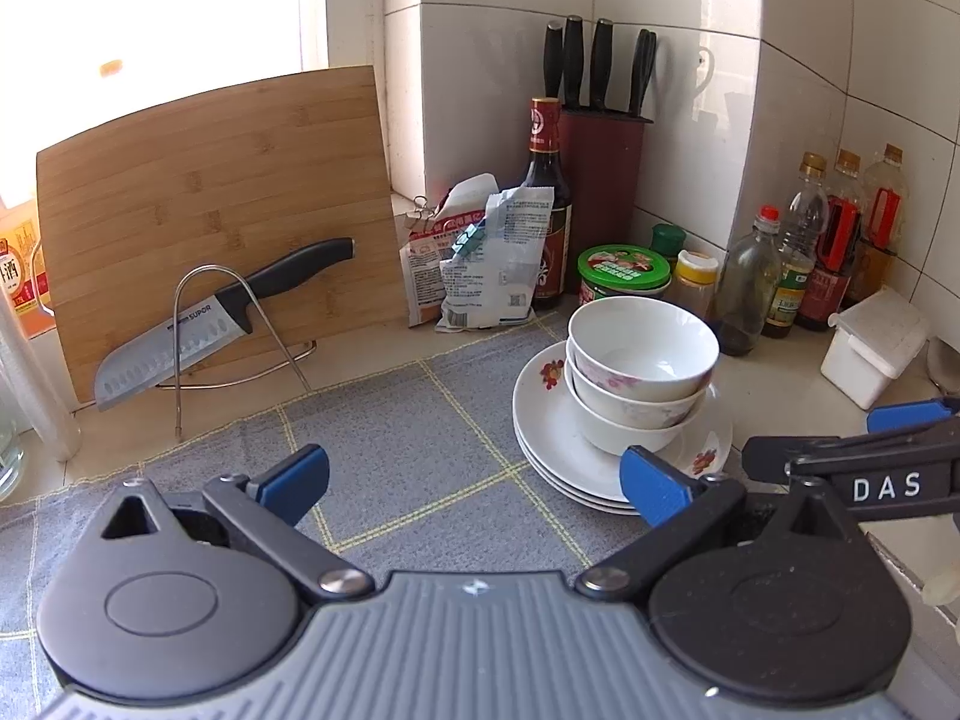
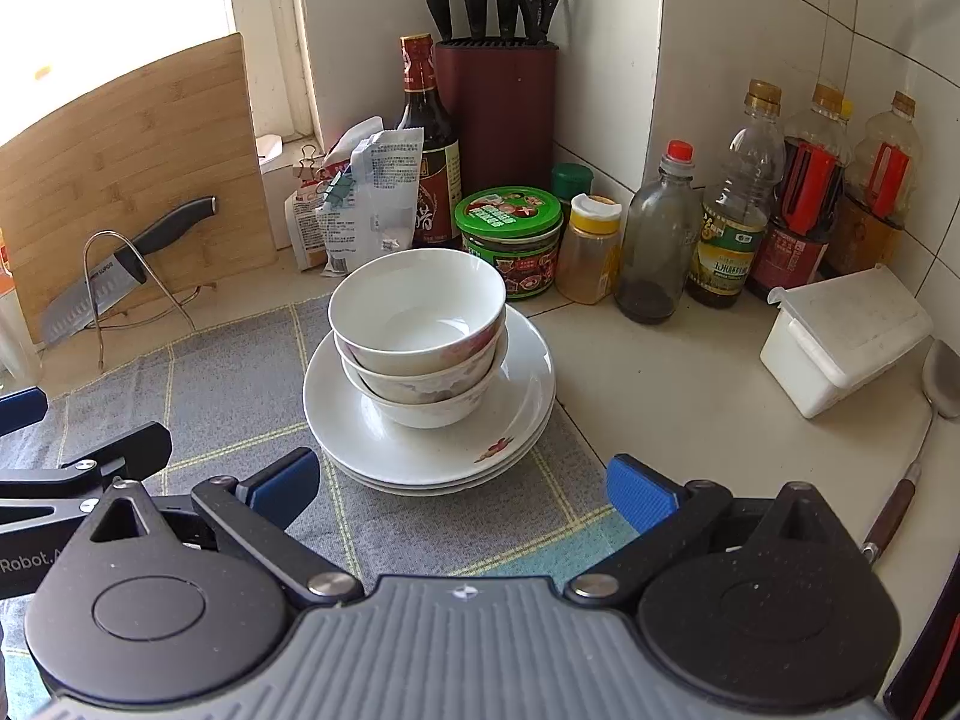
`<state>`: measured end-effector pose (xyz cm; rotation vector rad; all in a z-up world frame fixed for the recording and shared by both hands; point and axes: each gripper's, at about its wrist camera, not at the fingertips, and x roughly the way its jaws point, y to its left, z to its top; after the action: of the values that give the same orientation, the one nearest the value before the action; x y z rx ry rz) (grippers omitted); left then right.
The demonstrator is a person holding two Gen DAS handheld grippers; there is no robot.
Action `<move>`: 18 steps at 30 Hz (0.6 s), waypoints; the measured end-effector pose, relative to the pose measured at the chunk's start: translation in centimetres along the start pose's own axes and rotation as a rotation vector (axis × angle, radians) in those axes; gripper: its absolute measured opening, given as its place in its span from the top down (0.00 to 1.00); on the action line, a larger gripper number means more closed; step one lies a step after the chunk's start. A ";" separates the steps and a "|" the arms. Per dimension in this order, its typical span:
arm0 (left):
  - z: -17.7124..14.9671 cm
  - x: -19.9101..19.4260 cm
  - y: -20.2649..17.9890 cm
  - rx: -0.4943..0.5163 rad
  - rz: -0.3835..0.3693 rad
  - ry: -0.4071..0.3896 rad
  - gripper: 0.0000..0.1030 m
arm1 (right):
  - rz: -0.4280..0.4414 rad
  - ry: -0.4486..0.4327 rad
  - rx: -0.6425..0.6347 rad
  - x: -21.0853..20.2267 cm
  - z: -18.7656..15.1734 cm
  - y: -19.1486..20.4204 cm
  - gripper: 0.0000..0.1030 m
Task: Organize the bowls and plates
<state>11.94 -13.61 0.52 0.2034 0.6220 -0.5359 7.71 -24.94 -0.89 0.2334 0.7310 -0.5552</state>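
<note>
Three white floral bowls (image 1: 642, 360) (image 2: 418, 324) sit nested on a stack of white plates (image 1: 549, 438) (image 2: 510, 414), which rests on a grey checked mat (image 1: 384, 438) (image 2: 228, 396). My left gripper (image 1: 474, 480) is open above the mat, to the left of the stack, with nothing between its blue pads. My right gripper (image 2: 459, 486) is open just in front of the stack and holds nothing. In the left wrist view the right gripper's arm (image 1: 870, 468) enters from the right edge.
A bamboo cutting board (image 1: 222, 210) leans at the back left, with a knife (image 1: 210, 324) on a wire stand. A knife block (image 2: 498, 108), sauce bottles (image 2: 738, 204), jars, packets, a white lidded box (image 2: 840, 336) and a spatula (image 2: 924, 420) crowd the counter behind and to the right.
</note>
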 end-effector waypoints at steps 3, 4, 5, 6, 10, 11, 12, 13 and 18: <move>0.1 0.0 0.0 -0.003 -0.002 -0.001 0.01 | -0.001 -0.003 0.002 -0.1 0.0 -0.1 0.00; 0.1 -0.1 0.0 -0.003 0.000 -0.002 0.01 | -0.002 -0.003 0.002 -0.2 0.1 -0.1 0.00; 0.1 -0.1 -0.1 -0.001 0.002 -0.004 0.01 | -0.002 -0.004 0.000 -0.2 0.1 -0.1 0.00; 0.1 -0.1 -0.1 0.001 0.003 -0.005 0.01 | -0.003 -0.006 -0.002 -0.2 0.0 -0.1 0.00; 0.2 -0.2 -0.1 -0.005 0.007 -0.002 0.01 | -0.002 -0.004 -0.001 -0.3 0.0 -0.1 0.00; 0.2 -0.2 -0.1 -0.006 0.008 -0.001 0.01 | -0.003 -0.004 -0.001 -0.3 0.0 -0.1 0.00; 0.2 -0.2 -0.1 -0.007 0.009 0.000 0.01 | -0.003 -0.004 -0.001 -0.3 0.1 -0.1 0.00; 0.2 -0.2 -0.1 -0.008 0.010 0.000 0.01 | -0.002 -0.003 0.000 -0.3 0.1 -0.1 0.00; 0.2 -0.2 0.0 -0.007 0.008 0.003 0.01 | -0.002 -0.002 -0.002 -0.3 0.0 -0.1 0.00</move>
<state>11.87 -13.62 0.75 0.2004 0.6259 -0.5260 7.52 -24.88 -0.67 0.2307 0.7303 -0.5567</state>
